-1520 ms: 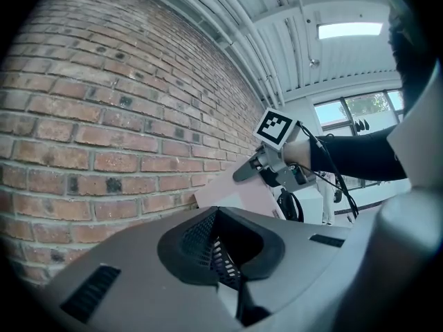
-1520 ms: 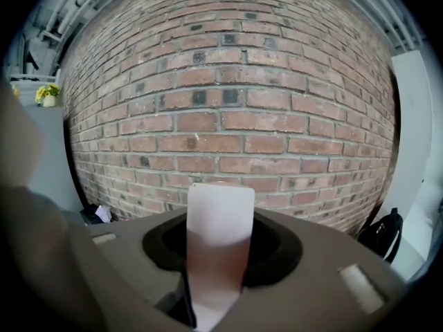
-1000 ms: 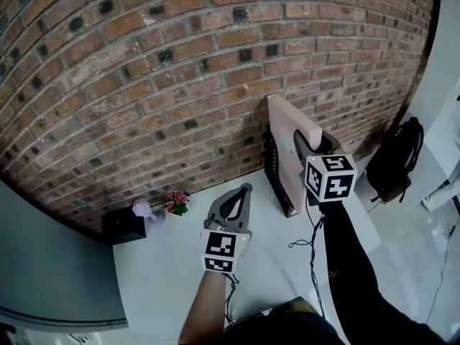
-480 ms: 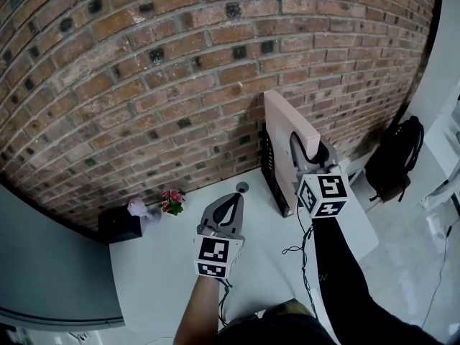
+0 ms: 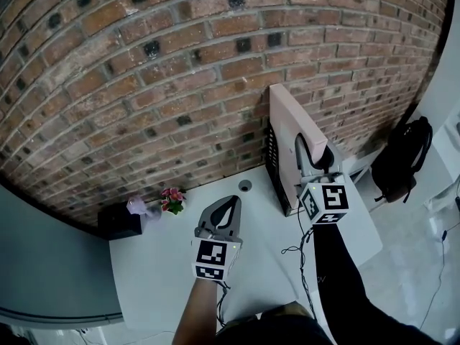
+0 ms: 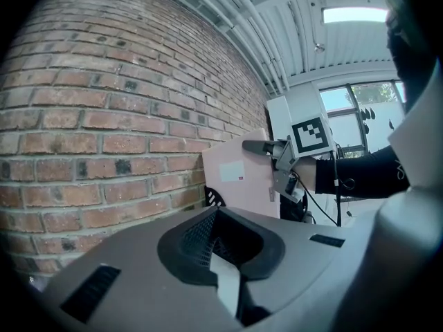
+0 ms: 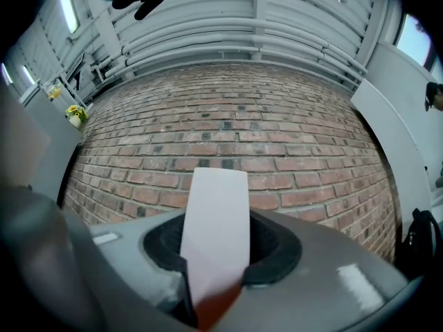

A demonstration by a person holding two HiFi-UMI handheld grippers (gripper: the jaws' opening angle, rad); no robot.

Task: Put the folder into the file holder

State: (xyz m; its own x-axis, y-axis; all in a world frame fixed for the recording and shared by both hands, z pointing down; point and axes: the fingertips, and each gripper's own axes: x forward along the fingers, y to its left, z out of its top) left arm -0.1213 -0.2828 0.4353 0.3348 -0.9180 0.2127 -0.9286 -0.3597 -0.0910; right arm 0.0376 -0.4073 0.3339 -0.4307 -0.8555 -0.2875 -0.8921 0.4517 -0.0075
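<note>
A pale pink folder [image 5: 291,128] stands upright against the brick wall. Its lower edge is down at the black mesh file holder [image 5: 274,165]; I cannot tell whether it sits in a slot. My right gripper [image 5: 307,145] is shut on the folder's near edge, which shows edge-on as a pale strip [image 7: 216,220] between the jaws. My left gripper [image 5: 230,205] hovers over the white table [image 5: 158,264], left of the holder, shut with nothing in it. The left gripper view shows the folder [image 6: 239,175], the holder [image 6: 213,198] and the right gripper [image 6: 266,146].
A small flower pot [image 5: 173,200], a purple object [image 5: 138,207] and a black box [image 5: 121,223] sit at the table's left by the wall. A round hole [image 5: 246,185] lies near the holder. A cable [image 5: 305,244] trails under the right arm. A black backpack [image 5: 402,160] stands at the right.
The left gripper has sunk a little toward the table. The right gripper has tipped upward while still gripping the folder, which stands a bit more upright.
</note>
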